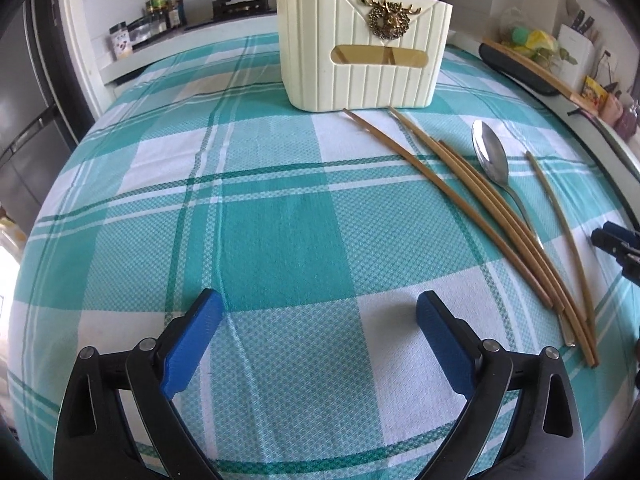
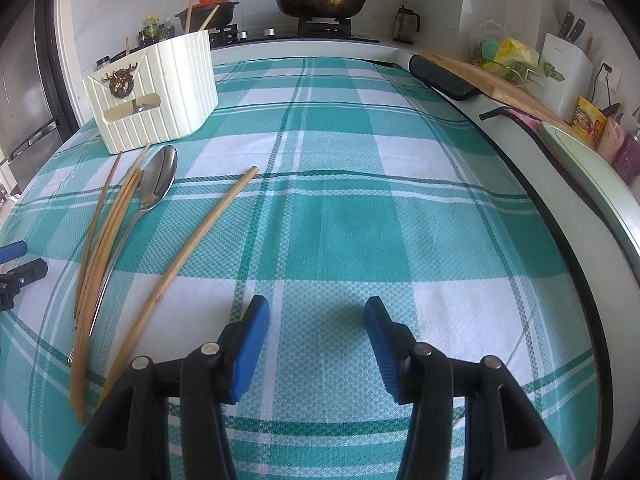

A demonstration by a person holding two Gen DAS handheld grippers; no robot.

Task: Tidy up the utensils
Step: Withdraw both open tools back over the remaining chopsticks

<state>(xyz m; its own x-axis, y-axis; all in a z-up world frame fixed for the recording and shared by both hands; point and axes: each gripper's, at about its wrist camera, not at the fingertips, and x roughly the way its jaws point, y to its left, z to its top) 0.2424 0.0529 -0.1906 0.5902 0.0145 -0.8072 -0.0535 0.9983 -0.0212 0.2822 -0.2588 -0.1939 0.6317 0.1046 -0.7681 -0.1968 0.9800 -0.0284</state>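
A: Left wrist view: left tongs (image 1: 318,322) spread wide, empty, at lower centre over the desk (image 1: 260,208). Chopsticks (image 1: 472,216) and spoon (image 1: 490,156) lie centre right; holder (image 1: 364,48) top centre.

B: Right wrist view: right tongs (image 2: 316,332) half spread, empty. Nothing is picked yet; next, likely close on the lone chopstick (image 2: 192,256) just left.

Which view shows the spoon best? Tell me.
Right wrist view: the spoon shows its whole bowl and most of its handle. In the left wrist view the spoon has its handle largely hidden by chopsticks.
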